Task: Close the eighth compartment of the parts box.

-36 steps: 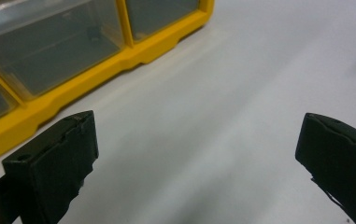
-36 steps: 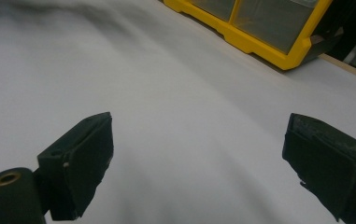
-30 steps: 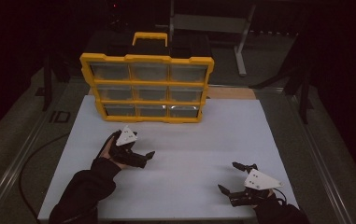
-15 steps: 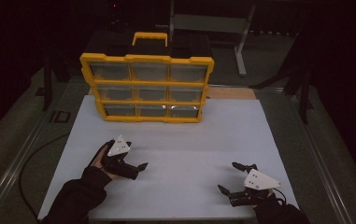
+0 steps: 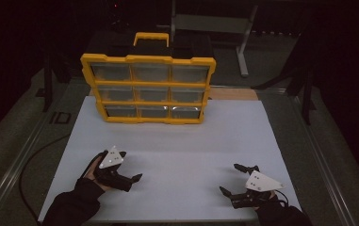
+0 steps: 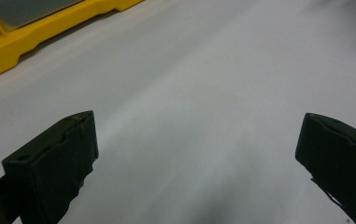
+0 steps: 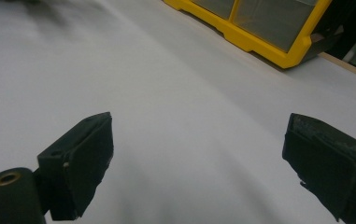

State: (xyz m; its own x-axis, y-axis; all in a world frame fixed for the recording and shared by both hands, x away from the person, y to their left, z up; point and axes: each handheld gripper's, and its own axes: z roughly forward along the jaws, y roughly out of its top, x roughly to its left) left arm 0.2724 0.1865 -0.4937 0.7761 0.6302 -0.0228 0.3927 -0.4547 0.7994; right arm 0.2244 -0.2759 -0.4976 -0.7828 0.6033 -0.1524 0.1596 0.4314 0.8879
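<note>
A: Item one, nearest the person: the left gripper, black two-jaw tool with a grey three-cornered plate, is sitting in a dark-sleeved hand low over the white sheet-covered surface. Condition?

B: Jaws are standing wide apart, holding nothing. In the left gripper view its black pads are framing bare white sheet.

A: Item two, the right gripper, same make, near the front right corner.

B: Also spread wide and empty. The right gripper view is showing its pads over bare sheet too, with a yellow corner farther ahead.

A: Item three, far side: the yellow plastic organiser case with nine clear-fronted compartments and a yellow carry handle.

B: It is standing upright at the back edge of the surface, front panel facing the person, well apart from both grippers. Contents are too dim to tell.

A: Step in hand?

B: By my reading, the approach is only starting; nothing is being touched. The next move is likely calling for both grippers to travel forward to the case, one steadying the frame while the other is working a latch or lid.
</note>
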